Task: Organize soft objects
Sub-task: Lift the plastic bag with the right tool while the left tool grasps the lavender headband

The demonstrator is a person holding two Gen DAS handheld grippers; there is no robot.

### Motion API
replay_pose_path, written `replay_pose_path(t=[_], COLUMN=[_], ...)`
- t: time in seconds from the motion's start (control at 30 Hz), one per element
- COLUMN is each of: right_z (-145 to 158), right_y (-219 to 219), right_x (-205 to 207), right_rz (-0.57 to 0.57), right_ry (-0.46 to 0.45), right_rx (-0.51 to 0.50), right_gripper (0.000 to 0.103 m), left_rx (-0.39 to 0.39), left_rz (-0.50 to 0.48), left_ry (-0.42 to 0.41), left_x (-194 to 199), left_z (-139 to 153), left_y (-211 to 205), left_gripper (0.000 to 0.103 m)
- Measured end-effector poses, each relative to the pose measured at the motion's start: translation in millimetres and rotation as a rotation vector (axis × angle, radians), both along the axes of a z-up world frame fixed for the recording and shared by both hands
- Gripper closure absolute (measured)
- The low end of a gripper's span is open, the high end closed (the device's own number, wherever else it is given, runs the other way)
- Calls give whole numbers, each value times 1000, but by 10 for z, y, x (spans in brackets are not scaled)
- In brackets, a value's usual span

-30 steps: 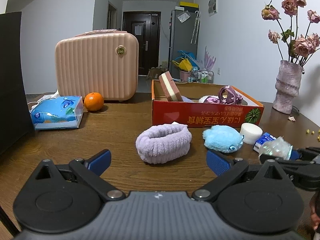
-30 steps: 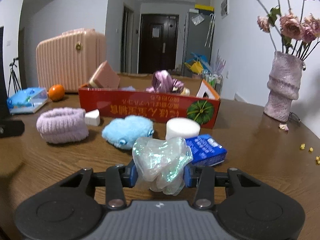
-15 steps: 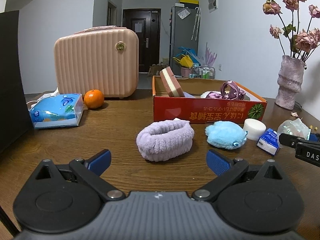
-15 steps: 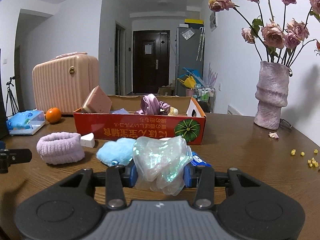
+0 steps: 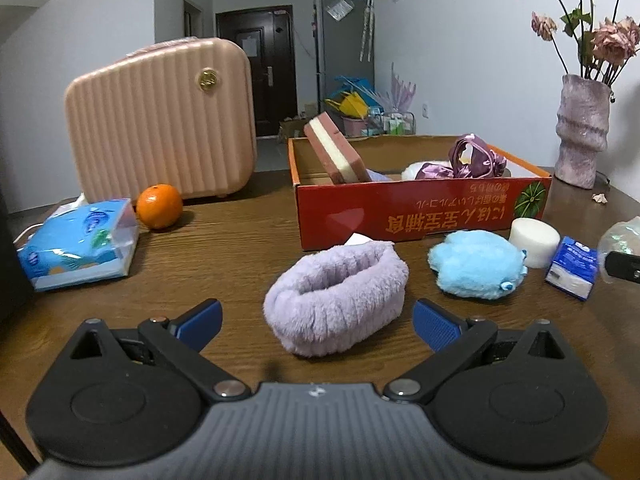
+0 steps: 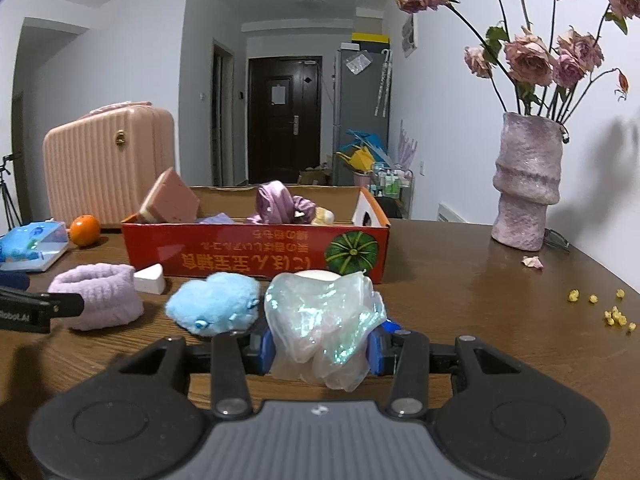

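My right gripper (image 6: pixel 322 350) is shut on an iridescent scrunchie (image 6: pixel 320 320), held above the table in front of the red cardboard box (image 6: pixel 256 256). My left gripper (image 5: pixel 316 322) stands open, its blue pads on either side of a fluffy lilac headband (image 5: pixel 336 300) that lies on the table just ahead. That headband (image 6: pixel 98 296) also shows at the left of the right wrist view. A blue plush toy (image 5: pixel 478 264) lies to its right. The box (image 5: pixel 420 212) holds a pink sponge (image 5: pixel 336 152) and a purple satin scrunchie (image 5: pixel 472 158).
A white round sponge (image 5: pixel 534 236) and a blue tissue pack (image 5: pixel 574 266) lie right of the plush. A tissue box (image 5: pixel 80 248), an orange (image 5: pixel 159 206) and a pink case (image 5: pixel 160 120) sit at the left. A vase of dried roses (image 6: pixel 526 184) stands at the right, with crumbs (image 6: pixel 612 312).
My left gripper has moved closer to the lilac headband, which now sits larger between its open fingers. My right gripper has lifted a little and tilted up with the scrunchie.
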State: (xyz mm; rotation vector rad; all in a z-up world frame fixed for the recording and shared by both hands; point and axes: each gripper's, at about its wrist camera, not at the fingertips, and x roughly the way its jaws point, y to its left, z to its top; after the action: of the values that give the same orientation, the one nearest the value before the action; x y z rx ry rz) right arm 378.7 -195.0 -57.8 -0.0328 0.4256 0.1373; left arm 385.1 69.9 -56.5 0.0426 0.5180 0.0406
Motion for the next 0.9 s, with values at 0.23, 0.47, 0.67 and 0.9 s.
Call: replay_pose_path(t=[0.23, 0.47, 0.67, 0.9], right_z=[-51, -73, -62, -49], right_y=[-41, -47, -51, -43], right_x=[73, 109, 88, 66], right_rz=[-26, -24, -12, -7], right_ry=[20, 32, 26, 17], right_rx=[-5, 0, 10, 13], right_gripper=[60, 60, 60, 60], left_rx=[32, 42, 14, 14], left_rz=[-41, -83, -101, -131], left_ry=[12, 54, 83, 93], left_x=[317, 594, 651, 633], left_z=[-62, -157, -209, -234], left_y=[-12, 4, 43, 0], left_gripper=[0, 0, 22, 63])
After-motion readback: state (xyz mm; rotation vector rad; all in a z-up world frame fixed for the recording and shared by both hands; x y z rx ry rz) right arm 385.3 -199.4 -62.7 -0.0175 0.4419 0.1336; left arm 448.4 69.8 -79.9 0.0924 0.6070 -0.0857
